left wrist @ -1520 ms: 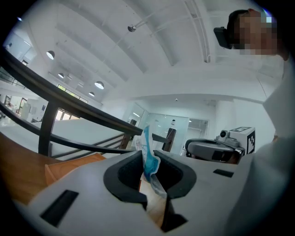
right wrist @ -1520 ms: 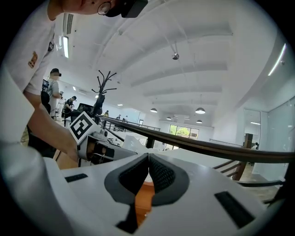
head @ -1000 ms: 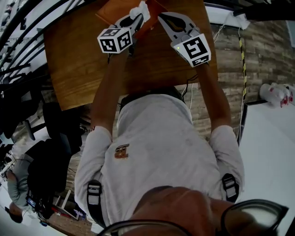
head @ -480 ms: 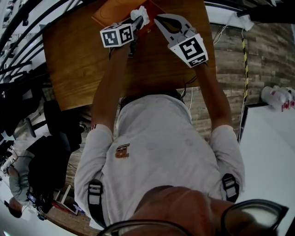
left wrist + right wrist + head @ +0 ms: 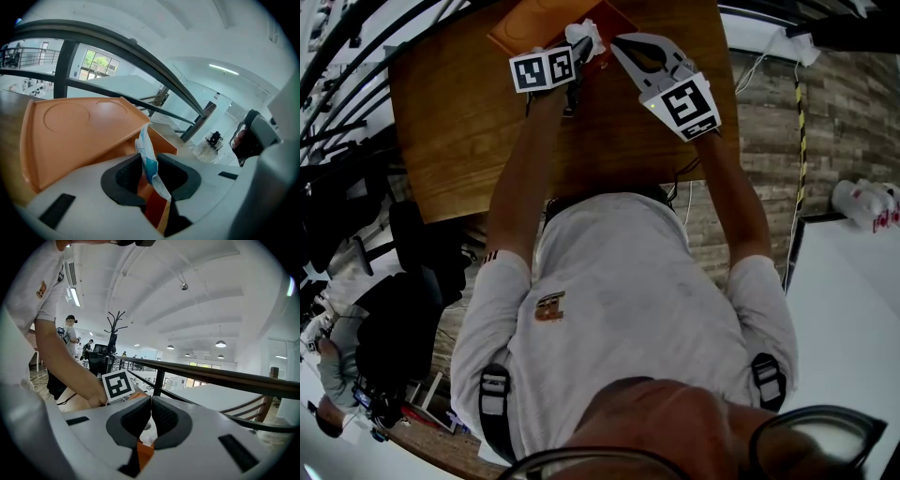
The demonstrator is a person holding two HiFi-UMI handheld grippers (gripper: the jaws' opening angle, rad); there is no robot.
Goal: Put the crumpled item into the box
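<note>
Pinching crumpled item [image 5: 149, 161], white w/ blue print: left gripper [image 5: 577, 52], jaws nearly closed on it, paper sticking up past tips. Item sits top centre of head view, at edge of orange box [image 5: 534, 23], which lies on wooden bench [image 5: 459, 122]. Right gripper [image 5: 151, 401] just right of left one in head view, jaws pressed together, nothing between pads. Orange box fills left half of left gripper view.
</note>
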